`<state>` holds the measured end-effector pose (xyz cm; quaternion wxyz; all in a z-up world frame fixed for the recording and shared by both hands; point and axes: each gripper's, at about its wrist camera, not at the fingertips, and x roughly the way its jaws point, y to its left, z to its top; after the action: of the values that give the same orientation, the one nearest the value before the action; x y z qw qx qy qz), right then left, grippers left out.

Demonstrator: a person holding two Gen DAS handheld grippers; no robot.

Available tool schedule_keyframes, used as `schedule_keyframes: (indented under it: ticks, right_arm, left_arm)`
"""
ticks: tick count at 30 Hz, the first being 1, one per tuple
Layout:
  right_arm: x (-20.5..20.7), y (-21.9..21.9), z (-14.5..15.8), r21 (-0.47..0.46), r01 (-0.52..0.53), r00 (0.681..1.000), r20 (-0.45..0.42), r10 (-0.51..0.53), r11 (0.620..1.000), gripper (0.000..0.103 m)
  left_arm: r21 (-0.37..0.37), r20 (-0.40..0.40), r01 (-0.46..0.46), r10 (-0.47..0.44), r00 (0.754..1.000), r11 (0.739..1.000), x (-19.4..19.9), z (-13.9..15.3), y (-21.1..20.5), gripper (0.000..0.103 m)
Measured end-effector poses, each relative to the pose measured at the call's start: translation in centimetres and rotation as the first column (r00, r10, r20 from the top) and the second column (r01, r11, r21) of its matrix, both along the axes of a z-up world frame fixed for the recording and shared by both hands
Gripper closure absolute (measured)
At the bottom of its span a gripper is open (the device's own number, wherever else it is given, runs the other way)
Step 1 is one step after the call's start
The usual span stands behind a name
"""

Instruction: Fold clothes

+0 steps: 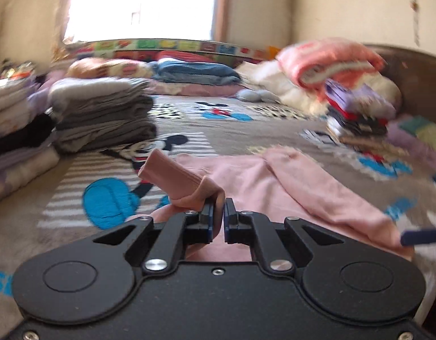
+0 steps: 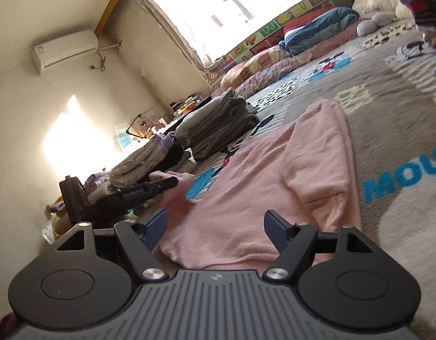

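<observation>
On the cartoon-print blanket, the pink garment lies spread at your twelve o'clock, one sleeve already laid across its body. Your left gripper is pinched tight on the cuff of the other sleeve, which is lifted clear of the blanket. Your right gripper stands wide, nothing pressed between its pads, with the hem just ahead. Folded grey stacks wait at ten o'clock; this piece looks barely begun, sleeves first, body folds remaining.
</observation>
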<state>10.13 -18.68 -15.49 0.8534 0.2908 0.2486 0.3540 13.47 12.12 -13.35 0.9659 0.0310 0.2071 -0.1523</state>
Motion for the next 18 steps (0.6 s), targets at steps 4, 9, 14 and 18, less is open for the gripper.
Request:
schedule_keyframes:
  ticks: [4, 9, 14, 18]
  right_arm:
    - [0.9, 1.8, -1.3, 0.115, -0.018, 0.993, -0.114, 0.031, 0.993, 0.026]
    - [1.5, 4.5, -2.8, 0.123, -0.031, 0.977, -0.206, 0.056, 0.992, 0.026]
    - [2.8, 6.0, -3.1, 0.153, 0.009, 0.960, -0.277, 0.034, 0.988, 0.026]
    - [4.8, 7.1, -3.7, 0.215, 0.083, 0.923, -0.385, 0.006, 0.973, 0.026]
  left_arm:
    - [0.113, -0.093, 0.212, -0.202, 0.975, 0.971, -0.6, -1.7, -2.6, 0.073]
    - [-0.043, -0.033, 0.225, -0.227, 0.973, 0.973, -2.3, -0.2, 0.6, 0.054]
    - [-0.361, 0.033, 0.031, -0.020, 0.999, 0.932, -2.6, 1.2, 7.4, 0.053]
    - [-0.554, 0.024, -0.065, 0.094, 0.995, 0.830, -2.5, 1.0, 11.0, 0.052]
